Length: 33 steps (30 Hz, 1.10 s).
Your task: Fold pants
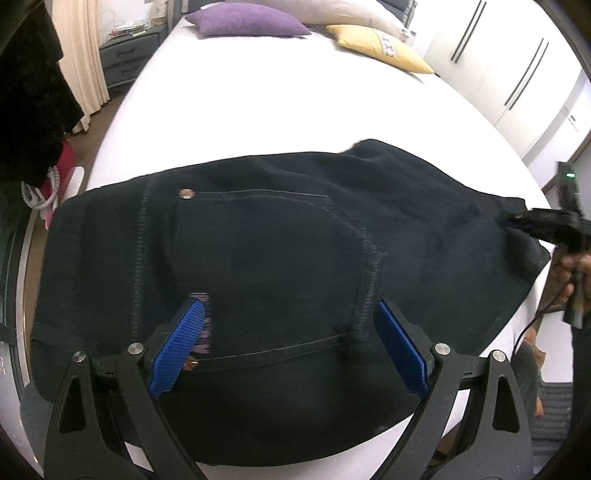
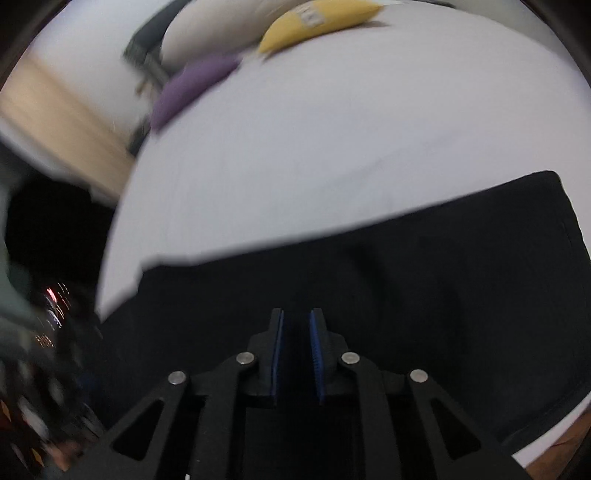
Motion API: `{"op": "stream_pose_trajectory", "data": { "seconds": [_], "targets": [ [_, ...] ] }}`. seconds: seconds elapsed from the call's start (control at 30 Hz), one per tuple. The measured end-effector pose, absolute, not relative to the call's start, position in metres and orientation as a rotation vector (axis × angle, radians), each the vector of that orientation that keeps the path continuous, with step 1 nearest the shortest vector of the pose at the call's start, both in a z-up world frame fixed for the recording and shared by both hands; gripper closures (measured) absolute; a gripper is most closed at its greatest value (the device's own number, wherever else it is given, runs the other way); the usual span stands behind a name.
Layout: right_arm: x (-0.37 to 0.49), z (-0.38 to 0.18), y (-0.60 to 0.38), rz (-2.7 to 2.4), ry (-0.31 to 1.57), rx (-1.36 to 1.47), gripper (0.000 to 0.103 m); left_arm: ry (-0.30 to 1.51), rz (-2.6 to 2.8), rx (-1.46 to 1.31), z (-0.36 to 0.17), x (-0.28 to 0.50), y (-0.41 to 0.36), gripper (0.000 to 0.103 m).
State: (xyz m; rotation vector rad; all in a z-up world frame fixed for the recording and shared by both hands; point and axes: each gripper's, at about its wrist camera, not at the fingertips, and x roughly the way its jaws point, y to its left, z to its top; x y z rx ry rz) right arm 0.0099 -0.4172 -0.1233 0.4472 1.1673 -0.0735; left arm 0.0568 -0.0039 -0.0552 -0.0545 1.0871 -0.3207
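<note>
Black pants point(image 1: 280, 258) lie folded across the near end of a white bed point(image 1: 280, 103), waistband to the left, back pocket and copper rivets facing up. My left gripper point(image 1: 290, 314) is open, its blue pads spread wide just above the pocket. My right gripper shows in the left wrist view point(image 1: 517, 221) at the pants' right edge, low against the cloth. In the blurred right wrist view the pants point(image 2: 424, 280) fill the lower frame and my right gripper point(image 2: 296, 321) has its blue pads close together with dark cloth between them.
Purple point(image 1: 247, 18), yellow point(image 1: 380, 48) and white pillows lie at the bed's far end. A grey nightstand point(image 1: 129, 55) and cream curtain stand at the left. White wardrobe doors point(image 1: 517, 74) stand at the right. The bed's near edge runs just below the pants.
</note>
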Motion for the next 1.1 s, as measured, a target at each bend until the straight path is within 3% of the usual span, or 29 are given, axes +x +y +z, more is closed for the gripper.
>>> {"op": "stream_pose_trajectory", "data": {
  "seconds": [0.03,0.07,0.1,0.27,0.4,0.5,0.53,0.57,0.73,0.9,0.97,1.1],
  "targets": [
    [0.017,-0.138,-0.423,-0.107,1.199,0.471,0.087,1.086,-0.326,-0.049,-0.054,0.055,-0.007,0.009],
    [0.022,-0.149,-0.429,-0.128,1.219,0.508,0.099,1.082,-0.33,-0.046,-0.053,0.055,-0.009,0.009],
    [0.029,-0.158,-0.435,-0.16,1.224,0.521,0.103,1.077,-0.331,-0.044,-0.052,0.054,-0.009,0.009],
    [0.076,-0.154,-0.441,-0.291,1.175,0.364,0.103,1.079,-0.291,-0.072,-0.052,0.056,0.002,0.009],
    [0.074,-0.139,-0.457,-0.389,1.095,0.464,0.103,1.053,-0.295,-0.072,-0.046,0.053,0.006,0.009],
    [0.049,-0.109,-0.44,-0.317,1.04,0.466,0.091,1.04,-0.299,-0.076,-0.044,0.049,0.01,0.009],
    [0.042,-0.103,-0.433,-0.269,1.07,0.443,0.08,1.046,-0.301,-0.082,-0.045,0.049,0.011,0.009],
    [0.03,-0.098,-0.431,-0.227,1.098,0.437,0.077,1.049,-0.302,-0.091,-0.045,0.05,0.011,0.009],
    [0.024,-0.127,-0.425,-0.232,1.237,0.371,0.077,1.048,-0.321,-0.096,-0.046,0.048,0.005,0.009],
    [0.063,-0.15,-0.437,-0.334,1.187,0.329,0.091,1.046,-0.303,-0.093,-0.043,0.045,0.011,0.009],
    [0.082,-0.145,-0.445,-0.392,1.154,0.314,0.103,1.043,-0.286,-0.107,-0.043,0.046,0.014,0.009],
    [0.054,-0.113,-0.477,-0.476,1.016,0.515,0.097,1.023,-0.287,-0.112,-0.04,0.042,0.016,0.009]
  ]
}}
